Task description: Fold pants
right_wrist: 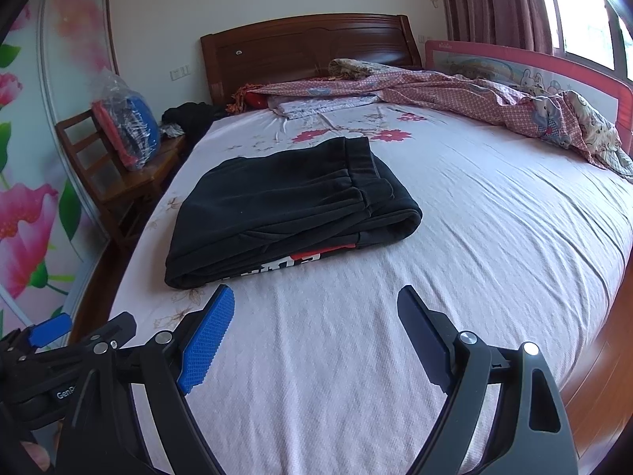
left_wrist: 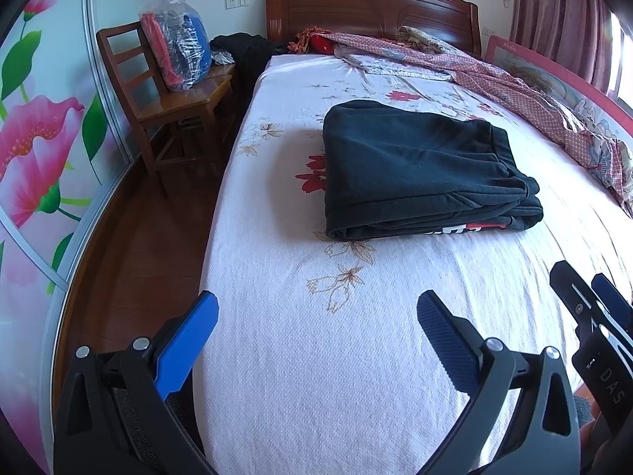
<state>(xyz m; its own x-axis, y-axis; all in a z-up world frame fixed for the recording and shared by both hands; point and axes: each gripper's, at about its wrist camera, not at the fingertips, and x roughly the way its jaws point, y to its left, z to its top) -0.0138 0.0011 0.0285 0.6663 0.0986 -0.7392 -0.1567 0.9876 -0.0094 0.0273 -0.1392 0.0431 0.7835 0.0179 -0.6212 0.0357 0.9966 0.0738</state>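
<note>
Ahead of both sets of jaws, on the bed (right_wrist: pixel 494 237), the dark pants (right_wrist: pixel 289 209) lie folded into a thick, soft, floppy stack best pinched at its layered edges, while left gripper (left_wrist: pixel 316 316) and right gripper (right_wrist: pixel 312 308) hang released, empty.

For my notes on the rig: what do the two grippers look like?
Both the left gripper and the right gripper have black frames with silver pivot bolts and blue ribbed pads. White lettering, partly readable, marks their bodies. No cables show.
</note>
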